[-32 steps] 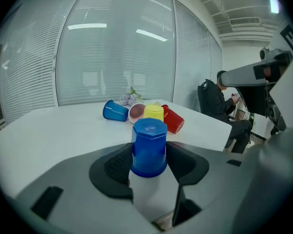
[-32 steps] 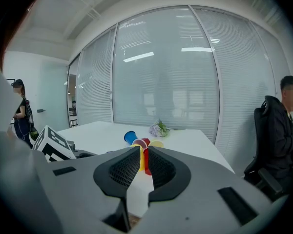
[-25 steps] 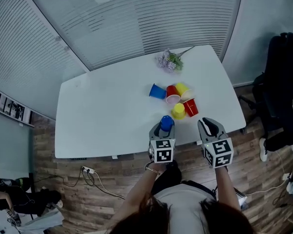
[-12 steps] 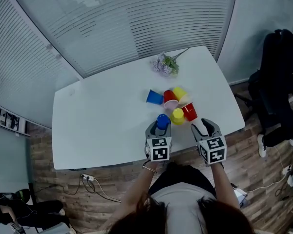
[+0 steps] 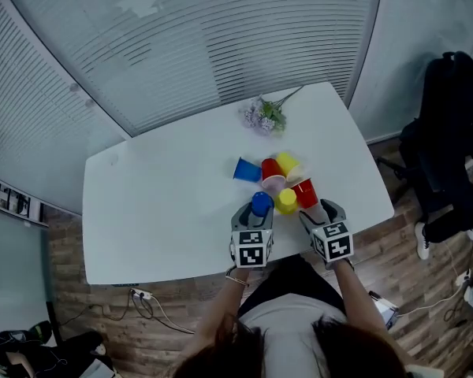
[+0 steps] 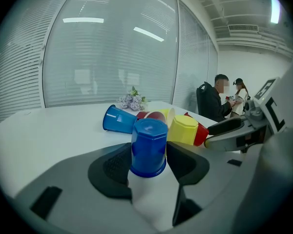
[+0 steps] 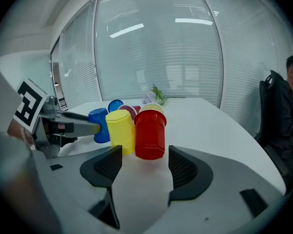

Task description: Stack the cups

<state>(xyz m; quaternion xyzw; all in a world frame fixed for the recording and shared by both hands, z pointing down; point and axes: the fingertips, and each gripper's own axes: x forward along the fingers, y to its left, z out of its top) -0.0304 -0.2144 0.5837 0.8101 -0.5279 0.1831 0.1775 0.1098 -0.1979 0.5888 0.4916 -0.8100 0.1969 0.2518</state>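
Several cups sit near the front of the white table [image 5: 158, 203]. A blue cup [image 5: 260, 204] [image 6: 148, 147], upside-down, is clamped between the pads of my left gripper [image 5: 258, 209] [image 6: 149, 147]. Right beside it stands an upside-down yellow cup [image 5: 286, 201] [image 6: 184, 129] [image 7: 120, 130]. A red cup [image 5: 303, 192] [image 7: 150, 133] is just ahead of my right gripper [image 5: 319, 211] [image 7: 144, 150], whose jaws have just been opening and hold nothing. Behind lie a blue cup [image 5: 247, 170], a red cup [image 5: 273, 172] and a yellow cup [image 5: 287, 164] on their sides.
A small bunch of flowers [image 5: 262, 116] [image 6: 132, 101] lies at the table's far edge. A chair draped in black [image 5: 449, 132] stands to the right. Two people [image 6: 217, 101] sit beyond the table's right end. The table's front edge runs just under both grippers.
My right gripper has come down toward the table behind the red cup and its jaws have spread wide. My left gripper has carried the blue cup forward, up beside the yellow cup.
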